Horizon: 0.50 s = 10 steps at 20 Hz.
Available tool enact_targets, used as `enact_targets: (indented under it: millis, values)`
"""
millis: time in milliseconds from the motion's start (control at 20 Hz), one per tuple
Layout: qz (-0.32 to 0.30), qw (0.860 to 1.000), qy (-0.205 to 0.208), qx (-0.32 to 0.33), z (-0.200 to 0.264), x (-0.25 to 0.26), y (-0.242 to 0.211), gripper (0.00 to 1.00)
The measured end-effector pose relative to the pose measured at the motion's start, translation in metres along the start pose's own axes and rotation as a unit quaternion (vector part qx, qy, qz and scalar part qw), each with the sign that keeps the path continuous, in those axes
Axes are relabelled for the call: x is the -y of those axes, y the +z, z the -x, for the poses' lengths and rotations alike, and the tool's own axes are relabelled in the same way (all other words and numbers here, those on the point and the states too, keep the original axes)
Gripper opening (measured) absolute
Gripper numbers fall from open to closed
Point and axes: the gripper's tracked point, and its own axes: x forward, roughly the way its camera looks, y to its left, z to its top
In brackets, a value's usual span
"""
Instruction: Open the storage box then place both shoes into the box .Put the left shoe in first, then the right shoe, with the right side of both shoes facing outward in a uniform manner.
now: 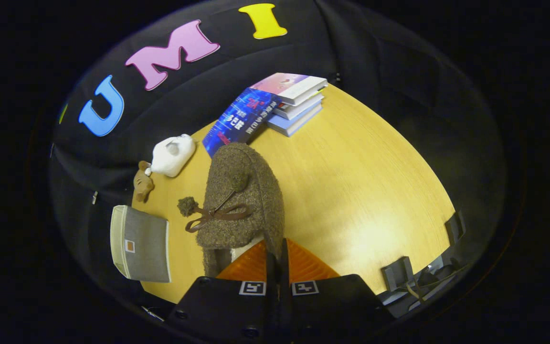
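We've got the fingers (278, 260) pinched shut on the shoe's (241, 200) heel rim so it hangs toe-out over the desk (351, 181), storage box (141, 243) to the left.

dim booth | glare on table (375, 229) | fisheye-warped edges | sharp centre

Gripper (278, 258) body is dark and blocky; two square black-and-white markers sit near its fingers; round screws dot its face.
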Motion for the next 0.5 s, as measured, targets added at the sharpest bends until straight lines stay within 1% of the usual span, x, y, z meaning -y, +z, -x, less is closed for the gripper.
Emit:
enact_targets:
  millis: [250,500]
  values:
    - [0.003,0.998,0.067,0.006,0.014,-0.118,0.003,0.05]
    - [0.001,0.992,0.126,0.0,0.021,-0.235,-0.009,0.05]
